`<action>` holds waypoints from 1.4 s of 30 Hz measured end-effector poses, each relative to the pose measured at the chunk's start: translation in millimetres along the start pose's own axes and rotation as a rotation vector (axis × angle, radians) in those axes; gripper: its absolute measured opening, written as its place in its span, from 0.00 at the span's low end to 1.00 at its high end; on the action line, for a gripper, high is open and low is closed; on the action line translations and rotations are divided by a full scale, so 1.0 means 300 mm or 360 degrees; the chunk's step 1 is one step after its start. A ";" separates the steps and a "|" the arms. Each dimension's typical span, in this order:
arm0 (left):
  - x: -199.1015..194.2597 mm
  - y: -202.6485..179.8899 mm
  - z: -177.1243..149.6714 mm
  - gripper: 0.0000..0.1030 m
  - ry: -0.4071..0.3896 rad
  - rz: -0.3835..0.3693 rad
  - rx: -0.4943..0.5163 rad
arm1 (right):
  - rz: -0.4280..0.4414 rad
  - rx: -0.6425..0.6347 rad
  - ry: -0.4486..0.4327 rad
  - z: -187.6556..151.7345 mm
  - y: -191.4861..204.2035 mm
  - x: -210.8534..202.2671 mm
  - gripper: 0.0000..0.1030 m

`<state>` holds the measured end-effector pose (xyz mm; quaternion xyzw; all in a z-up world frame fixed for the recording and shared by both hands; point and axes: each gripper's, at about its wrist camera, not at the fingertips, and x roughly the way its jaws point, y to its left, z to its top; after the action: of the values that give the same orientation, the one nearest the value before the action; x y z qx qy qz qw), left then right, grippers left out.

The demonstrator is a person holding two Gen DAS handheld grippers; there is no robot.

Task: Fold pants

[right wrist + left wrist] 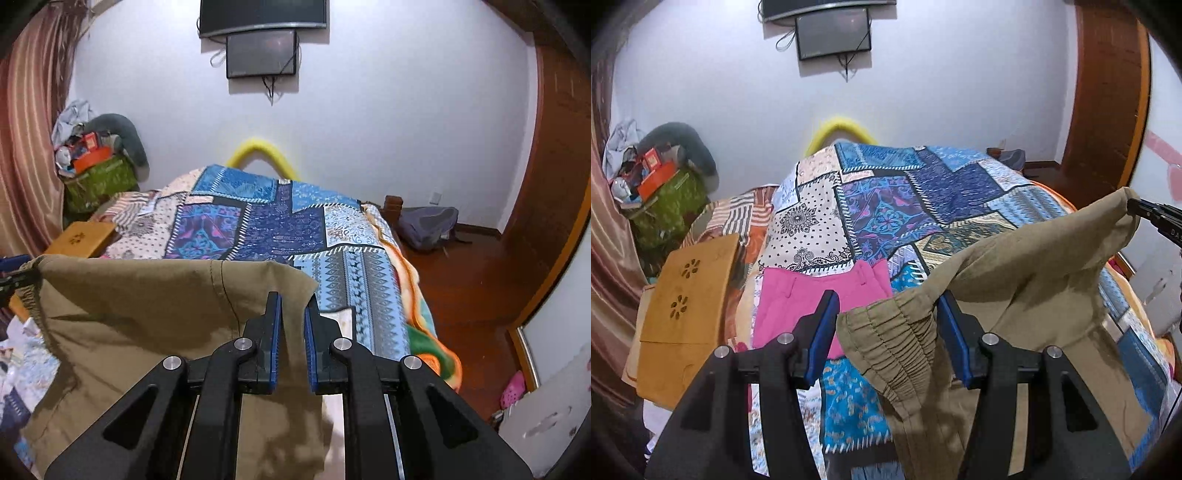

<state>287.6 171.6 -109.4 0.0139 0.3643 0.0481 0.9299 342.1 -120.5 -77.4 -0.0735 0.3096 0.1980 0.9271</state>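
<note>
Khaki pants point(1027, 280) with an elastic waistband hang stretched between my two grippers above the bed. In the left wrist view my left gripper point(886, 306) stands wide, with the gathered waistband corner point(894, 332) between its blue pads and against the right pad. My right gripper point(293, 306) is nearly closed on the pants' upper right corner point(293, 280); it also shows in the left wrist view point(1152, 214) at the far corner. The pants point(147, 314) drape down in front of me.
A blue patchwork bedspread point(288, 229) covers the bed. Folded pink pants point(812, 295) lie on it at the left. A wooden lap tray point(687, 295) sits at the bed's left side. Clutter on a green box point(96, 173) stands by the curtain. A backpack point(428, 225) lies on the wooden floor.
</note>
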 end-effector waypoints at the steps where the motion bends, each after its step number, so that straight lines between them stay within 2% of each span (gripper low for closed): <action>1: -0.028 -0.006 -0.015 0.53 -0.0007 -0.0010 0.0005 | 0.0009 0.0007 -0.0016 -0.016 0.001 -0.038 0.10; 7: -0.146 -0.063 -0.117 0.53 -0.0027 -0.0008 0.0100 | 0.0041 0.0035 -0.0071 -0.102 0.010 -0.205 0.10; 13: -0.235 -0.120 -0.270 0.53 -0.0001 -0.0071 0.0178 | 0.0086 0.0047 -0.0038 -0.250 0.007 -0.338 0.10; 21: -0.210 -0.143 -0.505 0.53 0.0183 -0.0149 0.0145 | 0.0113 0.0046 0.0169 -0.489 0.025 -0.343 0.10; 26: -0.201 -0.141 -0.598 0.55 0.0275 -0.0177 0.0122 | 0.0137 0.0094 0.0286 -0.617 0.048 -0.336 0.10; 32: -0.211 -0.146 -0.663 0.57 0.0327 -0.0125 0.0154 | 0.0092 0.0130 0.0417 -0.770 0.057 -0.354 0.12; 35: -0.233 -0.136 -0.676 0.59 0.0341 -0.0082 0.0141 | 0.0073 0.0169 0.0459 -0.806 0.048 -0.368 0.13; 39: -0.280 -0.127 -0.667 0.64 0.0315 -0.0064 0.0099 | 0.0063 0.0202 0.0440 -0.812 0.042 -0.414 0.14; 41: -0.312 -0.136 -0.648 0.71 0.0262 -0.0043 0.0110 | 0.0047 0.0191 0.0404 -0.795 0.045 -0.446 0.17; 42: -0.331 -0.147 -0.633 0.74 0.0223 -0.0035 0.0127 | 0.0048 0.0184 0.0380 -0.785 0.049 -0.458 0.26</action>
<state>89.7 116.2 -184.5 0.0436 0.4304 0.0241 0.9013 107.4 -212.1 -182.5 -0.0383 0.4298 0.1836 0.8832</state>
